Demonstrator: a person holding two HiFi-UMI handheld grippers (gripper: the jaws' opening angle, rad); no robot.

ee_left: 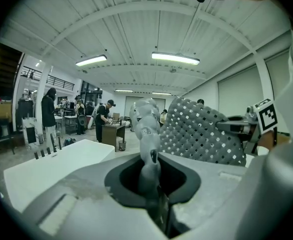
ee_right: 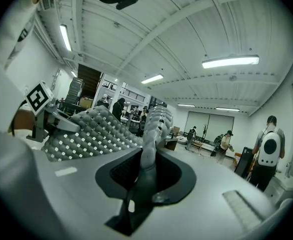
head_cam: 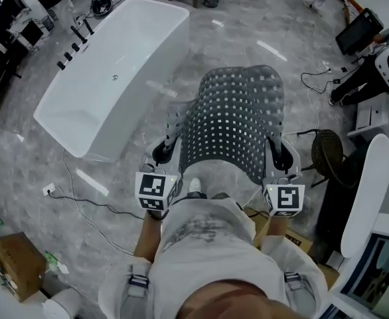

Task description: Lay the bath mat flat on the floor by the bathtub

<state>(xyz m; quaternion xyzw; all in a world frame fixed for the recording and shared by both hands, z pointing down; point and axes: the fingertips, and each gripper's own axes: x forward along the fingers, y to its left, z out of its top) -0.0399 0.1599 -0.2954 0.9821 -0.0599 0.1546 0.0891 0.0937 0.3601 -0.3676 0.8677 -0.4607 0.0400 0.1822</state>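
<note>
I hold a grey bath mat (head_cam: 237, 121) with a grid of small holes up in the air, stretched between both grippers. My left gripper (head_cam: 162, 153) is shut on the mat's left edge and my right gripper (head_cam: 282, 157) on its right edge. In the left gripper view the pinched edge (ee_left: 145, 134) rises out of the jaws, with the rest of the mat (ee_left: 201, 131) to the right. The right gripper view shows the other pinched edge (ee_right: 154, 129) and the mat (ee_right: 94, 131) spreading left. The white bathtub (head_cam: 115, 78) stands on the marble floor at upper left.
A cable (head_cam: 81, 208) runs over the floor in front of the tub. A cardboard box (head_cam: 18, 264) sits at lower left. A round dark stool (head_cam: 327, 151) and white equipment (head_cam: 387, 65) stand at the right. Several people stand far back (ee_left: 102, 119).
</note>
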